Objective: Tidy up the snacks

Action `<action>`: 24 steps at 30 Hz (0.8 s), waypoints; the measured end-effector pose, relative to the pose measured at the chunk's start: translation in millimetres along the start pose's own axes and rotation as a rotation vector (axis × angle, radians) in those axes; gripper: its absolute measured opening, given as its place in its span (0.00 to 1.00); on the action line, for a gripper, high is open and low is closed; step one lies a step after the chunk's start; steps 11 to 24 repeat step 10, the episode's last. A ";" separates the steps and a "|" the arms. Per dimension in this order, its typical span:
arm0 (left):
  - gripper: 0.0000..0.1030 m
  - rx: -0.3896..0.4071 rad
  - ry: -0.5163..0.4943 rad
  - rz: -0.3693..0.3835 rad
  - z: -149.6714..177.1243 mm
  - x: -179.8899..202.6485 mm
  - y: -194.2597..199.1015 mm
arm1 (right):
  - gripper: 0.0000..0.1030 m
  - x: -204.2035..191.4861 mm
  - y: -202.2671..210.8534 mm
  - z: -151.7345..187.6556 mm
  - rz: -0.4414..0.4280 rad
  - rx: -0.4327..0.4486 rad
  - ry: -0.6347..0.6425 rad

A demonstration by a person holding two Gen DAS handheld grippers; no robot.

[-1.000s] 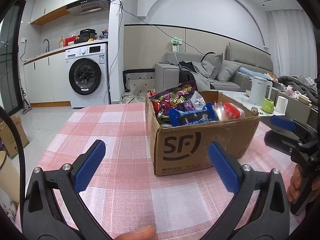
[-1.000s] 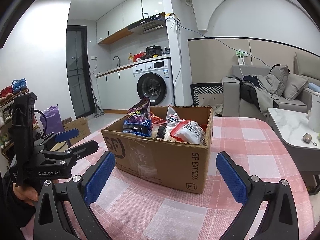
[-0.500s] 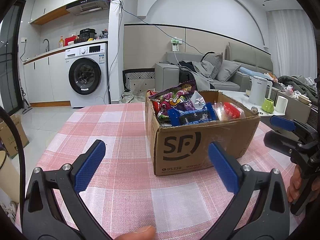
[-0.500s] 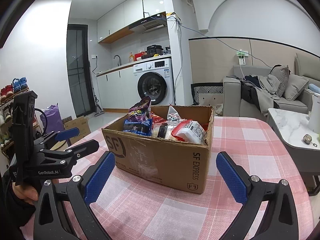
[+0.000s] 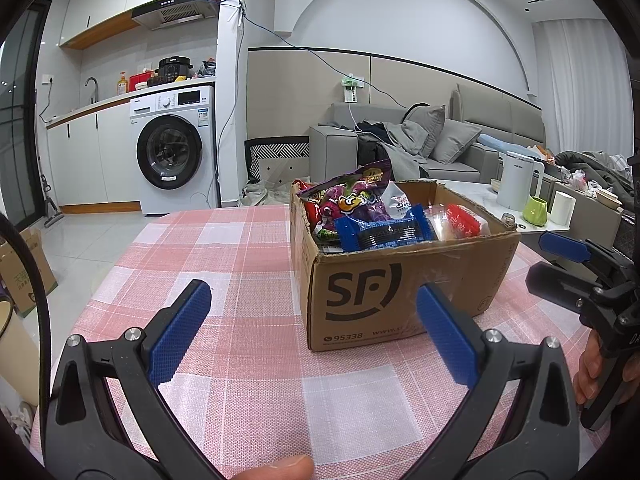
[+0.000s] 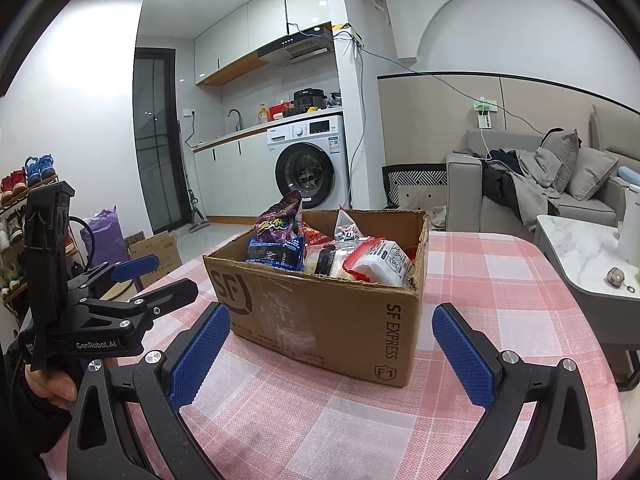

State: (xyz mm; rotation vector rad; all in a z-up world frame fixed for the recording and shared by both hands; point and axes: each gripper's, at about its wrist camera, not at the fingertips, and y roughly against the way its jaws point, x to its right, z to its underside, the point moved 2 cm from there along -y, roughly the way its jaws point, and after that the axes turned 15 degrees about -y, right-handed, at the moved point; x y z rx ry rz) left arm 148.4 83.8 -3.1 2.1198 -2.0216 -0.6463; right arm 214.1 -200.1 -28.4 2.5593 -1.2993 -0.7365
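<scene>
Left wrist view: I have the left tongs (image 5: 312,336) standing wide apart over the pink checked surface (image 5: 224,264), holding nothing. The cardboard box (image 5: 400,276) sits on that surface just ahead, its printed side facing me, nearer my right-hand blue pad (image 5: 448,340) than the other. Inside it I note a purple snack bag (image 5: 352,200) standing tallest at the left, a blue packet (image 5: 384,232) lying against the front wall, and a red-and-white packet (image 5: 460,220) to the right. The right tongs (image 5: 560,256) show at the frame's right edge, beside the box, clear of it.

Right wrist view: my right tongs (image 6: 332,344) are likewise spread and empty, with the box (image 6: 320,308) corner-on between the pads and beyond them. The left tongs (image 6: 156,276) appear at far left, gapped, with a hand (image 6: 52,384) on the grip.
</scene>
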 end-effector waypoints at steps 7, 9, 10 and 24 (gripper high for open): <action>0.99 0.003 -0.001 0.001 -0.2 0.8 0.3 | 1.00 0.2 -1.0 0.9 0.000 -0.003 0.001; 0.99 0.003 -0.001 0.001 0.2 0.8 -0.5 | 1.00 0.5 -1.3 1.9 -0.001 -0.002 0.001; 0.99 0.003 0.000 0.001 0.2 0.7 -0.3 | 1.00 0.7 -1.4 2.0 -0.001 -0.003 0.001; 0.99 0.003 0.000 0.001 0.2 0.7 -0.3 | 1.00 0.7 -1.4 2.0 -0.001 -0.003 0.001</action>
